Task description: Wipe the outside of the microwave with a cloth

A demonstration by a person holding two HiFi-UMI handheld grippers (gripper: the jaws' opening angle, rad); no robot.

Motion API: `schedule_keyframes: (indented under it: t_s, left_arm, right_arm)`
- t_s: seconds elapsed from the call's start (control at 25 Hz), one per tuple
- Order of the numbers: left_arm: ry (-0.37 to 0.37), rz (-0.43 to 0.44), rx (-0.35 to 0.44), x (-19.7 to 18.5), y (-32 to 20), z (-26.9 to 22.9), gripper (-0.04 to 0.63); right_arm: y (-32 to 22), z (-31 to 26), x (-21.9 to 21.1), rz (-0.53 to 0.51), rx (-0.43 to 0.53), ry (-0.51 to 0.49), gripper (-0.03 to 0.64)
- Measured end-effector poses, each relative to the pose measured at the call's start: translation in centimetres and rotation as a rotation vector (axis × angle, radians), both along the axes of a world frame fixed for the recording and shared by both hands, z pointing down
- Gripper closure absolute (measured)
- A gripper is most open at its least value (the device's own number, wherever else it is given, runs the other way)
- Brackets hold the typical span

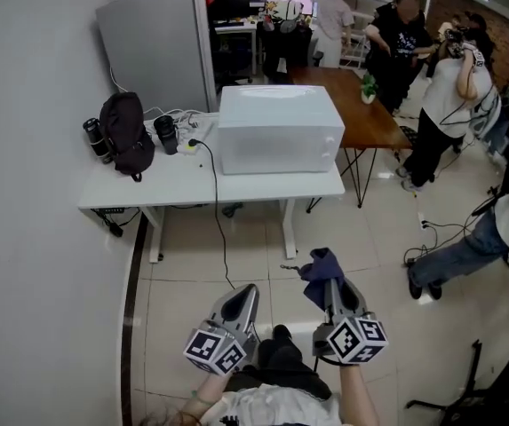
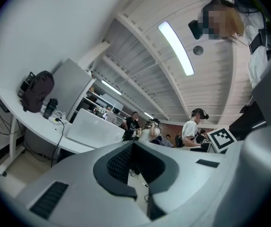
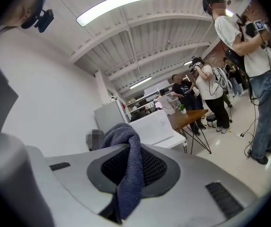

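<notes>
The right gripper (image 1: 332, 295) is clamped on a dark blue cloth (image 1: 321, 269), with only a fold pinched and the rest bunched above the jaws; a thin hold like that could slip out on the first rub. The left gripper (image 1: 243, 298) has its jaws together, on nothing as far as its view shows. The microwave (image 1: 276, 127) sits well ahead on a white table (image 1: 183, 185). A black cord (image 1: 216, 204) trails off the table's front edge to the floor, easy to snag. A backpack (image 1: 125, 136) stands at the table's left end, and people (image 1: 445, 105) crowd the tiled room on the right
</notes>
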State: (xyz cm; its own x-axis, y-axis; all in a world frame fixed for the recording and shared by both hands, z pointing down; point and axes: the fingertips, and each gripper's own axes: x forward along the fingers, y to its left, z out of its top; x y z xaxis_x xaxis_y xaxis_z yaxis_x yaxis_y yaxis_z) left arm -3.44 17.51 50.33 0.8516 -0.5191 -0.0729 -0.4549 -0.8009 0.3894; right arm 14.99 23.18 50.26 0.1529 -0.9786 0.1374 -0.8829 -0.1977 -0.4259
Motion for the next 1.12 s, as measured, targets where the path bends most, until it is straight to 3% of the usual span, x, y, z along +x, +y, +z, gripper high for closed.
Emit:
schedule_keyframes:
  t_s: [0.32, 0.52, 0.76, 1.12]
  left_arm:
    - [0.035, -0.022, -0.016, -0.7, 3.8, -0.6, 0.609]
    - [0.015, -0.018, -0.016, 0.6, 5.1, -0.3, 0.609]
    - [0.022, -0.013, 0.01, 2.7, 6.2, -1.3, 0.609]
    - [0.016, -0.037, 0.02, 2.8, 6.6, -1.7, 0.609]
  right_arm:
    - [5.1, 0.2, -3.3, -0.033, -0.032, -0.056, 0.543]
    - [6.0, -1.0, -3.3, -0.062, -0.021, -0.008, 0.545]
    - [7.5, -0.2, -2.4, -0.069, -0.042, -0.023, 0.546]
    - [7.0, -0.1, -3.1, -0.125, -0.043, -0.012, 0.546]
